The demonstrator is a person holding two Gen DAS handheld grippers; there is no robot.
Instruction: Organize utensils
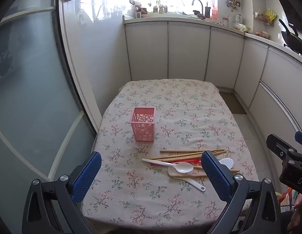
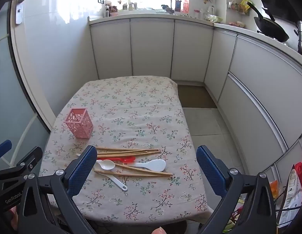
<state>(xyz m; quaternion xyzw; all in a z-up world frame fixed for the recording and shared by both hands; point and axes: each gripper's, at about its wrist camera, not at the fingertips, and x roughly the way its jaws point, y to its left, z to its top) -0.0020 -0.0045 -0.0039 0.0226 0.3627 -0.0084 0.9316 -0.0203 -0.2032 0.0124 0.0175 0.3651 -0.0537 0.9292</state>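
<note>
Both grippers gape above chopsticks (image 2: 129, 152), spoons (image 2: 108, 164) and pink holder (image 2: 79, 125).

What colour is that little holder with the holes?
Pink. The holder shows best in the left wrist view, upright on the floral cloth.

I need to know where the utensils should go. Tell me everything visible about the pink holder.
The pink holder is a small square cup, seemingly plastic, its walls pierced with round cut-outs. It stands upright and open-topped on the floral tablecloth, toward the table's left side, beyond the heap of utensils. It looks empty; nothing touches it except the cloth beneath.
</note>
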